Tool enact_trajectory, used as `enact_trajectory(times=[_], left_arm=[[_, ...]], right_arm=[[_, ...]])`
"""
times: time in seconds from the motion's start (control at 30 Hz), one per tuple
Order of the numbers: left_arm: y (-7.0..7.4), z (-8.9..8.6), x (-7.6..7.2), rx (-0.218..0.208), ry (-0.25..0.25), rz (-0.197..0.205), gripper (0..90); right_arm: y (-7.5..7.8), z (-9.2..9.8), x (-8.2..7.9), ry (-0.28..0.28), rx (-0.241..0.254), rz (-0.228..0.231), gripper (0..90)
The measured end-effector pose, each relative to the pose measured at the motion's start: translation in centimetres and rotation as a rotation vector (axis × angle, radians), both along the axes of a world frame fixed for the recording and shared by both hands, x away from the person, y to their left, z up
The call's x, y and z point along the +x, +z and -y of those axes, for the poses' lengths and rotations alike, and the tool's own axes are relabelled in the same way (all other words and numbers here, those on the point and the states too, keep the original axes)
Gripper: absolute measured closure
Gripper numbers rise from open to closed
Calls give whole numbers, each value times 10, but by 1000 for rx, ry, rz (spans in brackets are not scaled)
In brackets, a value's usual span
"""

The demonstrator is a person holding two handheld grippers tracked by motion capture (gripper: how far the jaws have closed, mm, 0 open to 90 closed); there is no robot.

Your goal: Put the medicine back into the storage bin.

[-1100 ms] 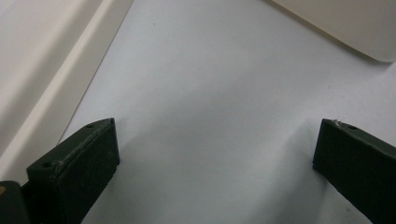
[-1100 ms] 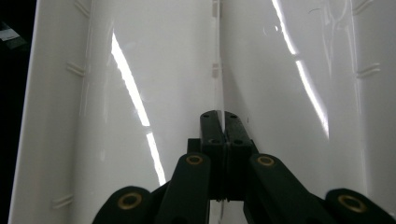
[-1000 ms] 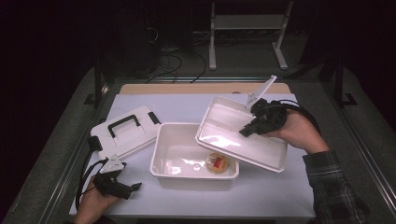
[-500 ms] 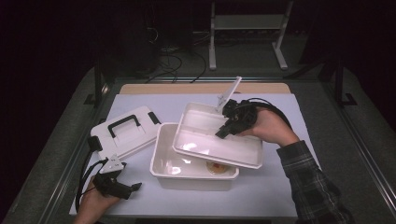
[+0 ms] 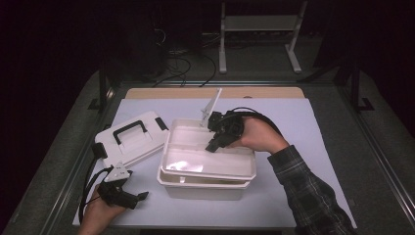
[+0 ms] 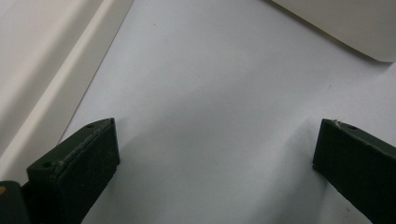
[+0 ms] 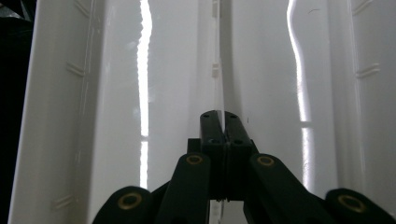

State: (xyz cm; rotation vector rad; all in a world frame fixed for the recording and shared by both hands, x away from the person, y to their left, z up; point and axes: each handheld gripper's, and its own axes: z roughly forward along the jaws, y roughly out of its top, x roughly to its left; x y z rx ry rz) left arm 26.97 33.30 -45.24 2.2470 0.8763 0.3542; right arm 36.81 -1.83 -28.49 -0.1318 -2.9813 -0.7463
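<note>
Where the right gripper's (image 7: 219, 123) jaws pinch together on the thin central divider of the white tray insert (image 5: 210, 156), the hold looks secure. The tray sits in the mouth of the white bin (image 5: 203, 188), seemingly light, stiff and glossy (probably slippery), so that rib suits best. The left gripper (image 5: 128, 195) rests wide open on the table (image 5: 318, 132), beside the lid (image 5: 131, 138).

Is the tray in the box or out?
In: the tray sits level on the box's rim, right gripper gripping it.
</note>
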Motion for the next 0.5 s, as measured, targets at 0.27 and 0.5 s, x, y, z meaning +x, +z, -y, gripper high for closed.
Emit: enact_trajectory(times=[0.27,0.5], left_arm=[[0,0,0,-2,1,0,0],[0,0,0,-4,3,0,0]], right_arm=[[-10,-17,-2,20,-38,-9,891],[-19,-20,-2,14,-52,-2,892]])
